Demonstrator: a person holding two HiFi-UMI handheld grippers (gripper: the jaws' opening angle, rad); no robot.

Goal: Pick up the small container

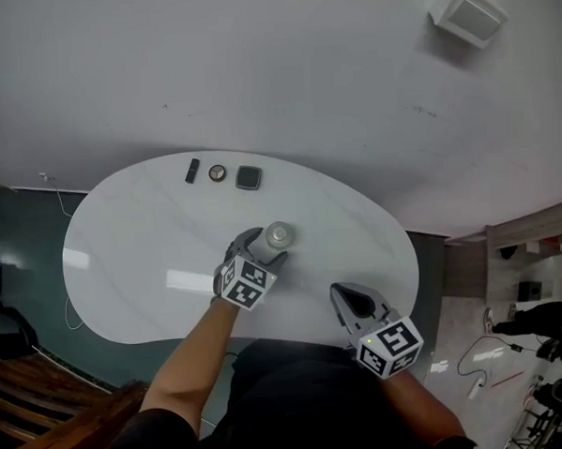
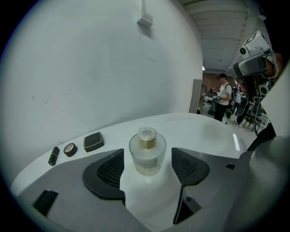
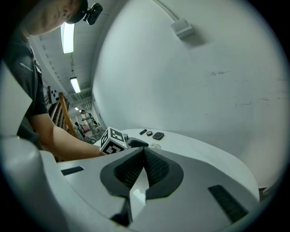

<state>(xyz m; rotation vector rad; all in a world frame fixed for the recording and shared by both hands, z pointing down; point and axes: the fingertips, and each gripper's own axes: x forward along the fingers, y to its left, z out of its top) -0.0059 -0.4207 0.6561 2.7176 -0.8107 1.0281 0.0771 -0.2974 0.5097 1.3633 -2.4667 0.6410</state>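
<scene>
The left gripper (image 2: 148, 174) gaped around the small container (image 2: 147, 154), the right gripper (image 3: 144, 168) was pinched together, and a crooked squeeze could tip it

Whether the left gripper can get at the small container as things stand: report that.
Probably yes. The left gripper has its jaws open on either side of the small container, pads not touching it, and nothing else lies between them on the table. Closing should be enough.
</scene>
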